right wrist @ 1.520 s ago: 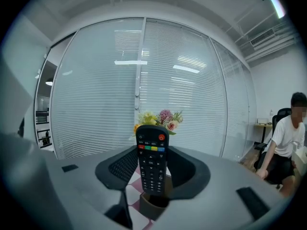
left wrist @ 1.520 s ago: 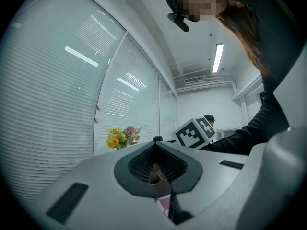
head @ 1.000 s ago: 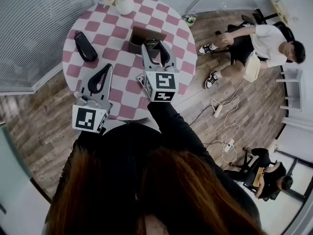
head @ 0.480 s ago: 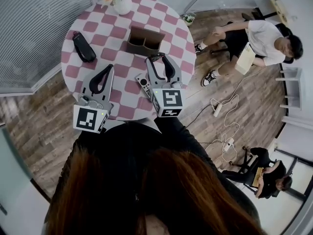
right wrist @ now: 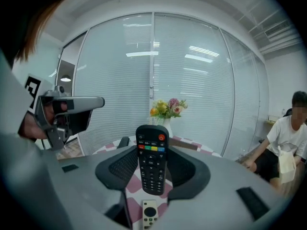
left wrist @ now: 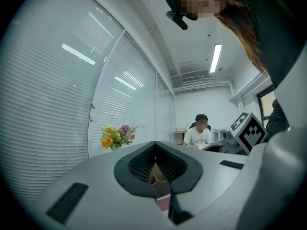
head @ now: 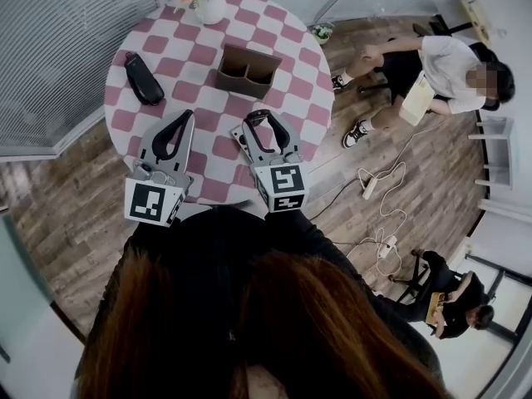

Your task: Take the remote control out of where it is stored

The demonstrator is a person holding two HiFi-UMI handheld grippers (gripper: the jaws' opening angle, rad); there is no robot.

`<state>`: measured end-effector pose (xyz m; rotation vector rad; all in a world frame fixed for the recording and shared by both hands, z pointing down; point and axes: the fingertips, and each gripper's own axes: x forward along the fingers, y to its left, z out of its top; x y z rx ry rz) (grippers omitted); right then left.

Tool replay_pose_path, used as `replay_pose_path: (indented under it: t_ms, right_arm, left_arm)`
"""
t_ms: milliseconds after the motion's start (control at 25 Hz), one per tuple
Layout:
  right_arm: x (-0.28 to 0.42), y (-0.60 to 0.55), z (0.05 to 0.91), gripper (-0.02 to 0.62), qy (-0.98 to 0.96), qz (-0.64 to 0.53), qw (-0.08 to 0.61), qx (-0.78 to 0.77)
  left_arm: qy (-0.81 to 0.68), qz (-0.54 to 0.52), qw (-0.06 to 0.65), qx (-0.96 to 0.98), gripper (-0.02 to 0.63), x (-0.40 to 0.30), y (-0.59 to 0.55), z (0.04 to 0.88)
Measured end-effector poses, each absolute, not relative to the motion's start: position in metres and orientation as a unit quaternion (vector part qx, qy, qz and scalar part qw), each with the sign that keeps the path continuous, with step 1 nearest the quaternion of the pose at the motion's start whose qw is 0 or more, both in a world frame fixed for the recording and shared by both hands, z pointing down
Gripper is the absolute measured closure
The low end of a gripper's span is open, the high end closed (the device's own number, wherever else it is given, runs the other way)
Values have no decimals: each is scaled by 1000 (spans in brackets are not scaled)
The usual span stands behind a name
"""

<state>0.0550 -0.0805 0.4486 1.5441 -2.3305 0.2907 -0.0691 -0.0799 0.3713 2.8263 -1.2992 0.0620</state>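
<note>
A black remote control [right wrist: 152, 163] with coloured buttons stands upright between the jaws of my right gripper [right wrist: 153, 152], which is shut on it. In the head view that gripper [head: 259, 118] hovers over the near right part of the round checkered table [head: 187, 52], short of the brown storage box [head: 247, 70]. A small white remote [right wrist: 149, 214] lies on the cloth right under it [head: 240, 137]. My left gripper [head: 180, 116] rests at the near left of the table, shut with nothing in it [left wrist: 154, 145].
A black case [head: 144, 78] lies at the table's left. A vase of flowers [head: 209, 1] stands at the far edge. A person sits on the floor side to the right [head: 432, 69]. A power strip with cables [head: 371, 187] lies on the wooden floor.
My right gripper has drawn back from the brown box toward me with the black remote in it, and now hangs over the white remote. The left gripper has not moved.
</note>
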Motion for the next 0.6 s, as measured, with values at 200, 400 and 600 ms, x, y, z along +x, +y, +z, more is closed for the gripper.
replay_pose_path:
  t_ms: [200, 400, 600]
  right_arm:
    - [46, -62, 492, 396, -826, 152, 210, 501]
    - [37, -49, 523, 395, -827, 189, 244, 469]
    - [20, -34, 555, 396, -829, 230, 286, 422]
  left_arm:
    - [-421, 21, 17, 907, 597, -71, -77, 372]
    - [-423, 22, 20, 906, 597, -72, -75, 375]
    - [-425, 22, 25, 905, 597, -71, -71, 377]
